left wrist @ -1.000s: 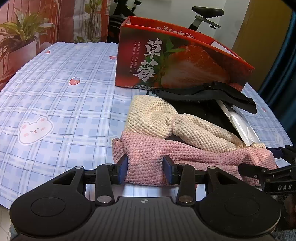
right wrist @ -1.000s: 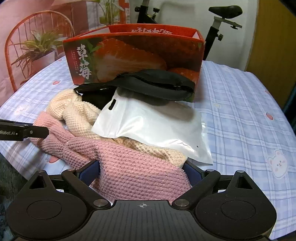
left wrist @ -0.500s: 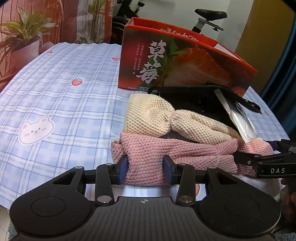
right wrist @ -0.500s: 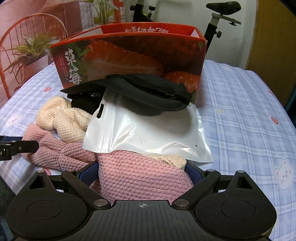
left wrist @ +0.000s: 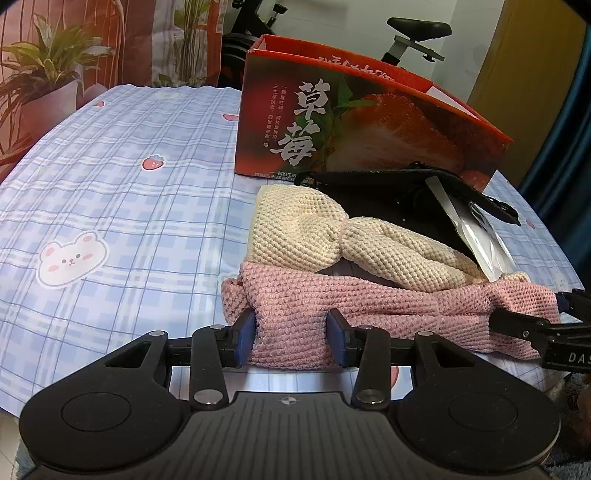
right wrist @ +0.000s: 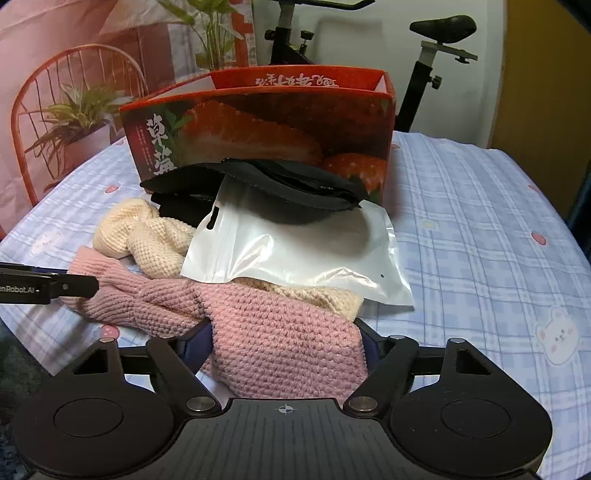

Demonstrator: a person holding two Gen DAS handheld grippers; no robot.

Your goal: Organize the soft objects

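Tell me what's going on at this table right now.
A person holds a pink knitted piece at both ends with two tongs. The left tongs are shut on one end. The right tongs have just been closing on the other. Behind lie a cream knitted piece, a white plastic pouch and a strawberry box.

Behind the table: potted plant (left wrist: pixel 44 85), red wire chair (right wrist: pixel 74 110), exercise bike (right wrist: pixel 436 55), white wall (left wrist: pixel 340 18).

Both wrist views close, angled down over table; share pink knit (left wrist: pixel 369 306), strawberry box (right wrist: pixel 266 122).
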